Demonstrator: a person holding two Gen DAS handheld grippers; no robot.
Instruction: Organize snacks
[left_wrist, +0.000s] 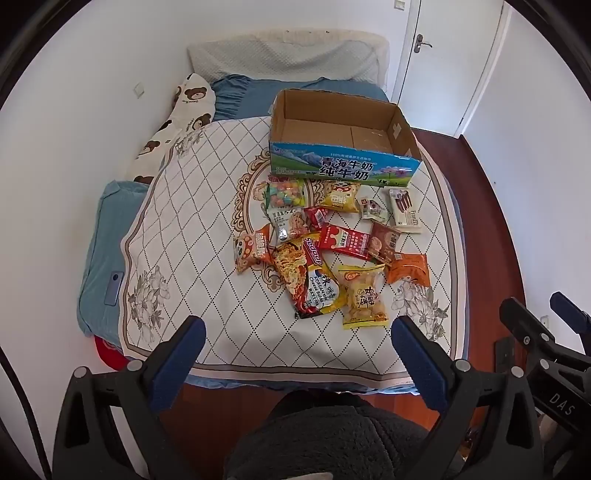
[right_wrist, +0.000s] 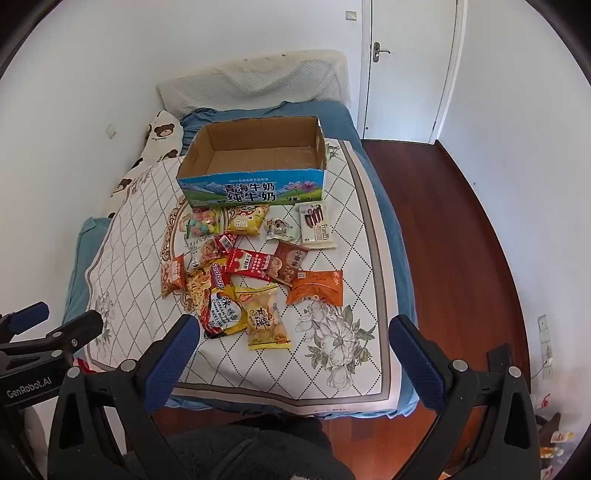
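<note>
Left gripper (left_wrist: 297, 332): jaws wide apart, holding nothing.
Right gripper (right_wrist: 295, 332): jaws wide apart, holding nothing.
Snacks (left_wrist: 328, 247): heaped beside cardboard box (left_wrist: 343, 164).

Noodle packet (left_wrist: 295, 273) half covered by other snacks; red item (left_wrist: 107, 354) behind bed corner.

A white bed cover (left_wrist: 207, 236) crossed by a dark diamond grid, with grey flowers and a beige scroll border, lies over blue sheets (left_wrist: 99, 251). The brown cardboard box (left_wrist: 343, 129) carries a blue-and-green meadow print on its front. Snack packets (left_wrist: 325, 251) in red, orange, yellow and brown lie ahead of the blue-padded black left gripper (left_wrist: 297, 332). A white pillow (left_wrist: 173, 122) shows brown bears. The floor (right_wrist: 443, 229) is reddish-brown wood.
</note>
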